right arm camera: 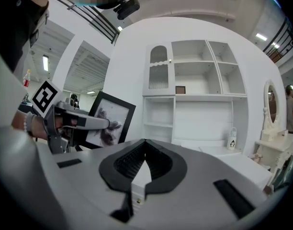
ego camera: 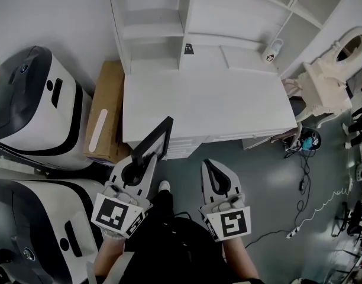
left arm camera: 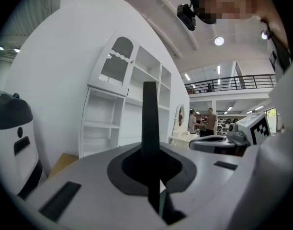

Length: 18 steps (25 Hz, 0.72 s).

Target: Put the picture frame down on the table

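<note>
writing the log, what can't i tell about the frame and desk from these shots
- Picture frame image: small in the right gripper view, partly covered by the left hand-held gripper; edge-on in the left gripper view.
- Small white bottle label: too small, head view.
- Small dark item on the shelf: too small to identify, head view.

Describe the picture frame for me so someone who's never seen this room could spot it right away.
Find the big white table with shelves behind it. At its near left corner, the left gripper holds the picture frame tilted, not yet set down. It's the only thin black-bordered rectangle against all that white furniture, with a greyish picture inside.
</note>
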### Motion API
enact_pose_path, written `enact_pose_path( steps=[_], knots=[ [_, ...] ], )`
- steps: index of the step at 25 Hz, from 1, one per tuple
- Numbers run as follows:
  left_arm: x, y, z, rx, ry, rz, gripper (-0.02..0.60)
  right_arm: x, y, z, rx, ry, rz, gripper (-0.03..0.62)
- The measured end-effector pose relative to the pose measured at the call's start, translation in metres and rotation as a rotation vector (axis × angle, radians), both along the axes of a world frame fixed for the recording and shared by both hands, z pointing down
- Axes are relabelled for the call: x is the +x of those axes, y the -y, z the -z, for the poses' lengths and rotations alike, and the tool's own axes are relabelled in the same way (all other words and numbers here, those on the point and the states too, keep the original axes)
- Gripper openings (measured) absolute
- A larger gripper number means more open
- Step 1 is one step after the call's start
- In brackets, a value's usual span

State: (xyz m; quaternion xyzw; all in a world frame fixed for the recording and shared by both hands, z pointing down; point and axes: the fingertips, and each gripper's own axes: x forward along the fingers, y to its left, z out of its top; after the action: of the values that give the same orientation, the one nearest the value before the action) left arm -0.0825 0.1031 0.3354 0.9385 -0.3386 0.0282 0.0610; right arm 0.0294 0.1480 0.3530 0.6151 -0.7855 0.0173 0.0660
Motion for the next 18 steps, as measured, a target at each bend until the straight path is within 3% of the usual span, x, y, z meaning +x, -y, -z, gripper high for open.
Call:
enact_pose_path(
  steps=[18],
  knots=[
    [0.043,0.111,-0.014,-0.04,0.007,-0.122,0.012,0.012,0.128,-0.003,-0.021,0.03,0.005,0.002]
  ],
)
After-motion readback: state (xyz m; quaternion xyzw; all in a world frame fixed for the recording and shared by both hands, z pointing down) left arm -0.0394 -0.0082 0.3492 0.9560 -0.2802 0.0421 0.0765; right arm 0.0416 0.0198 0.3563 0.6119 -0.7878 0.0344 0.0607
